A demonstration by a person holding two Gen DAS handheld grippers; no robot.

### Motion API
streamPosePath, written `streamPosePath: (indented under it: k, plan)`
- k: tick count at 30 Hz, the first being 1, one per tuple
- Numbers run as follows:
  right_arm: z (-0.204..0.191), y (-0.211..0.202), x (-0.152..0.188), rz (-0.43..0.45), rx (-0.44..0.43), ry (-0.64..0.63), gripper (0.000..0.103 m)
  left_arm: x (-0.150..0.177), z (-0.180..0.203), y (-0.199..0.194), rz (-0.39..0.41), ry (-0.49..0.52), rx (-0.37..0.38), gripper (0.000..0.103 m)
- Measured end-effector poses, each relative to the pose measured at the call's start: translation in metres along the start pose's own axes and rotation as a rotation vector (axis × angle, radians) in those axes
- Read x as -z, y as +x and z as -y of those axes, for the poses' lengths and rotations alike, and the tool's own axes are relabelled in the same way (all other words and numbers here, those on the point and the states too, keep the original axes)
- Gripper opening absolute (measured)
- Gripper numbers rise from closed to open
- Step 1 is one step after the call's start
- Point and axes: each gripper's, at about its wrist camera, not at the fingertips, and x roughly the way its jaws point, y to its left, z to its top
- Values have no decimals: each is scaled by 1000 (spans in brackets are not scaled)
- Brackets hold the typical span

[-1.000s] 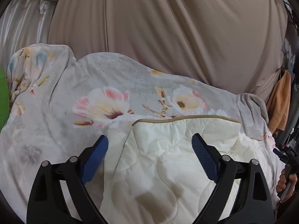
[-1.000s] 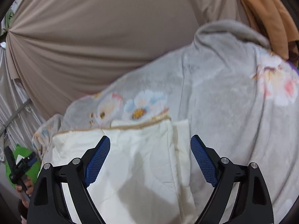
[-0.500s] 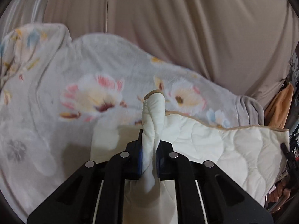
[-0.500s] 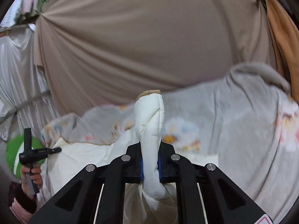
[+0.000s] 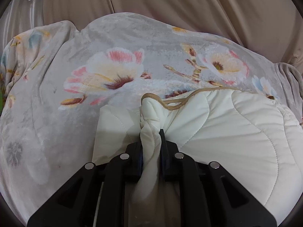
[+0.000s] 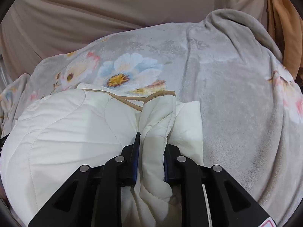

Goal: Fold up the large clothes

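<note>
Gripping: both tools are clamped on bunched corners of one cream quilted garment (image 5: 227, 132).
Left gripper (image 5: 151, 141): jaws drawn in tight on a twisted wad of the cream fabric, which stands up between the fingers (image 5: 162, 141) and spills back over the tool's black frame.
Right gripper (image 6: 151, 145): jaws likewise pressed in on a thick roll of the same fabric, with blue pads (image 6: 134, 162) showing at its sides.
Quilted garment, left wrist view: lies near the camera and spreads to the right, puffed and wavy-stitched; a smaller cream flap lies flat just left of the pinched wad.
Quilted garment (image 6: 62, 128), right wrist view: spreads to the left of the tool, with a narrow cream panel just right of the pinched roll.
Tan trim (image 5: 206, 90): edges the garment's far side and loops loosely by each pinched corner; seen too in the right wrist view (image 6: 130, 103).
Floral blanket (image 5: 104, 56): grey plush with pink, cream and blue flowers, lying under the garment and reaching far and to both sides (image 6: 236, 87).
Beige curtain (image 5: 180, 3): hangs behind the blanket, folded in long pleats.
Orange cloth (image 6: 284, 22): hangs at the far right in the right wrist view.
</note>
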Motion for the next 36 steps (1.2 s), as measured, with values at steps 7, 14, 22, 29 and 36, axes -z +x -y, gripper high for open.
streamPosePath:
  k: [7,14,22,29,36]
  plan:
    - [19,-62,-9,191,17,121,44,0,-1,-57,162,10,-55,36]
    - [-110,-104,-26,239,-233,-197,45,-19,86,-126,251,164,149,58]
    - [-160,-14,-19,25,-188,-374,36,-21,131,-24,69,246,-20,59]
    - [-39,12,-29,-26,-71,-158,37,-20,55,5,19,109,7,60]
    - [-14,21,-22,-37,-90,-73,39,-15,47,11,21,97,32,61]
